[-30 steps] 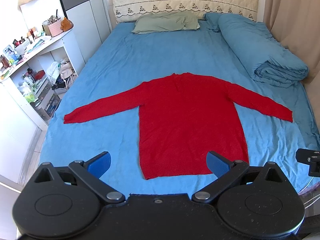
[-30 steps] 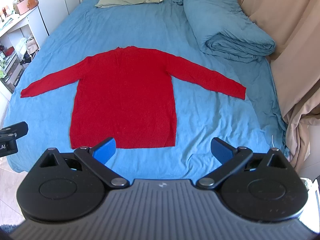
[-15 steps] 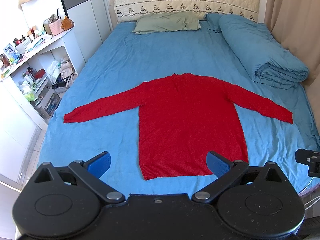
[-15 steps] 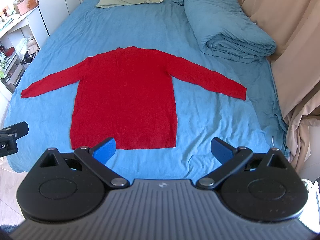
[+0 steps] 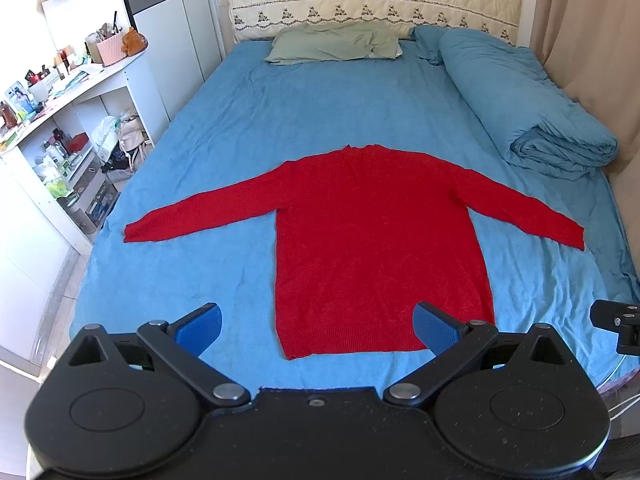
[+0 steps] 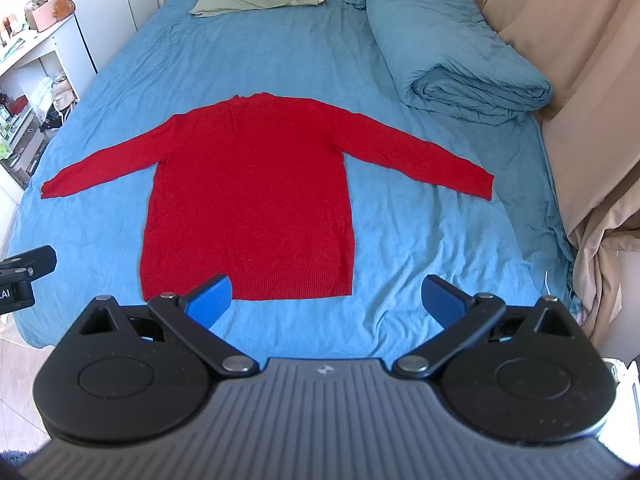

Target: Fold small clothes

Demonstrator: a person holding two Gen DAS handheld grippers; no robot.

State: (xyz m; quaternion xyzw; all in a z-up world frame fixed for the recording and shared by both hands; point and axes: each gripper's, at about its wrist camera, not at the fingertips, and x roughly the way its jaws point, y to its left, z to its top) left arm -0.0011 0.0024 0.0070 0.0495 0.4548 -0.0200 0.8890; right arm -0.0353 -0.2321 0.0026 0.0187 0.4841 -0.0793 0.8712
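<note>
So I've got my left gripper (image 5: 318, 330) hanging above the near edge of the bed, blue fingers (image 5: 199, 327) spread wide with nothing between them. Same deal with my right gripper (image 6: 328, 298): wide apart, empty, not touching any fabric.

The red sweater (image 5: 372, 248) lies flat in the middle of the frame on the blue bedsheet (image 5: 320, 108), neckline pointing to the top of the picture, hem toward the bottom just above my left gripper's fingers. Both sleeves are stretched out sideways, one cuff reaching the left-middle of the frame, the other the right-middle. In the right wrist view the sweater (image 6: 252, 200) sits left of center, and its hem corner is right behind my left-hand blue pad (image 6: 210, 300), though I can't tell how far above it the pad is.

A rolled-up blue duvet (image 5: 532, 112) runs along the upper right of the frame, well apart from the right sleeve. A green pillow (image 5: 332, 42) lies top center against the cream headboard (image 5: 372, 4). A white shelf unit (image 5: 72, 128) full of clutter stands on the left side, and beige curtains (image 6: 580, 120) hang down the right side in the right wrist view
</note>
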